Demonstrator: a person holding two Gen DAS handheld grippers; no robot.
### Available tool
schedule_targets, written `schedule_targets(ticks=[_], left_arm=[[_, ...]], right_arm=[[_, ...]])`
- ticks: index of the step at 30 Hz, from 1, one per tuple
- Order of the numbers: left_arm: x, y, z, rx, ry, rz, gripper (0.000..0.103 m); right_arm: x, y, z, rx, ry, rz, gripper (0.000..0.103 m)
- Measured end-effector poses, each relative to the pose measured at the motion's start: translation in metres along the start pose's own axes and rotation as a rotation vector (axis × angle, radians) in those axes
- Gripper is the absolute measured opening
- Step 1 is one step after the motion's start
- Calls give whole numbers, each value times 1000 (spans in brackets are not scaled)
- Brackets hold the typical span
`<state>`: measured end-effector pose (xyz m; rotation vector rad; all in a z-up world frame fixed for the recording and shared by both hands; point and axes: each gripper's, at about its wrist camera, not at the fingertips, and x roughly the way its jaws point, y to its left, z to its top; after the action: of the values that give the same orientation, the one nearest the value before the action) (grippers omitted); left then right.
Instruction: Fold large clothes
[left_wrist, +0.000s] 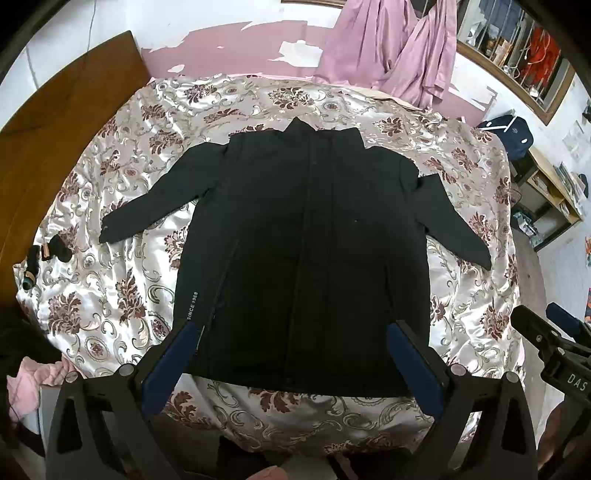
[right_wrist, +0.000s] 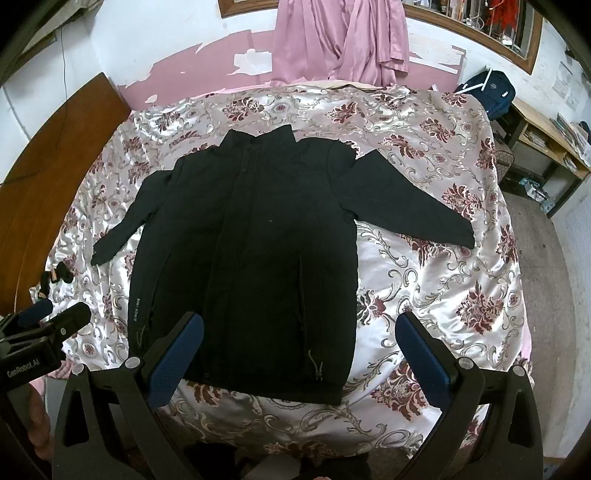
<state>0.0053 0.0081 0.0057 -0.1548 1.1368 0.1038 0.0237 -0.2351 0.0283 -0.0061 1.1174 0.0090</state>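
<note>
A black zip jacket (left_wrist: 303, 251) lies flat and front-up on the bed, collar at the far side, both sleeves spread outward. In the right wrist view the same jacket (right_wrist: 251, 251) sits a little left of centre. My left gripper (left_wrist: 291, 339) hovers open above the jacket's hem, its blue pads (left_wrist: 173, 365) wide apart with nothing between them. My right gripper (right_wrist: 299, 332) is open too, above the hem's right corner, holding nothing. Each gripper shows at the edge of the other's view: the right gripper (left_wrist: 532, 325), the left gripper (right_wrist: 55, 314).
A floral satin bedspread (left_wrist: 110, 295) covers the bed. Small dark items (left_wrist: 48, 254) lie near its left edge by the wooden headboard (left_wrist: 55, 122). Pink cloth (left_wrist: 388, 48) hangs on the far wall. A shelf unit (right_wrist: 546, 147) and a blue bag (right_wrist: 491, 92) stand at the right.
</note>
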Motion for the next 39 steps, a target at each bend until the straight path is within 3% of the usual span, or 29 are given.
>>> schedule_targets(ticks=[7, 16, 19, 21, 25, 27, 29, 32, 37, 39], left_arm=[[13, 9, -1, -14, 6, -24, 103], [16, 29, 27, 38, -11, -92, 103], [19, 34, 39, 76, -15, -155, 103], [25, 35, 44, 110, -23, -240, 103], [47, 21, 56, 165, 48, -355, 103], [61, 1, 62, 209, 86, -338, 103], [69, -21, 68, 230, 71, -295, 103], [79, -49, 75, 252, 81, -268, 103], [108, -105, 84, 244, 115, -169, 103], [124, -126, 89, 228, 130, -146, 103]], right_arm=[[4, 5, 7, -11, 7, -18, 102], [1, 24, 15, -4, -4, -73, 102], [-6, 33, 16, 23, -20, -81, 102], [-12, 36, 13, 56, -31, -84, 102], [-23, 37, -3, 119, -65, -77, 102], [-25, 34, -15, 130, -63, -91, 102], [-26, 25, -30, 154, -43, -93, 102], [-26, -8, -47, 203, -35, -38, 102], [1, -100, -49, 224, -27, 55, 102], [23, -135, -40, 193, -6, 43, 102]])
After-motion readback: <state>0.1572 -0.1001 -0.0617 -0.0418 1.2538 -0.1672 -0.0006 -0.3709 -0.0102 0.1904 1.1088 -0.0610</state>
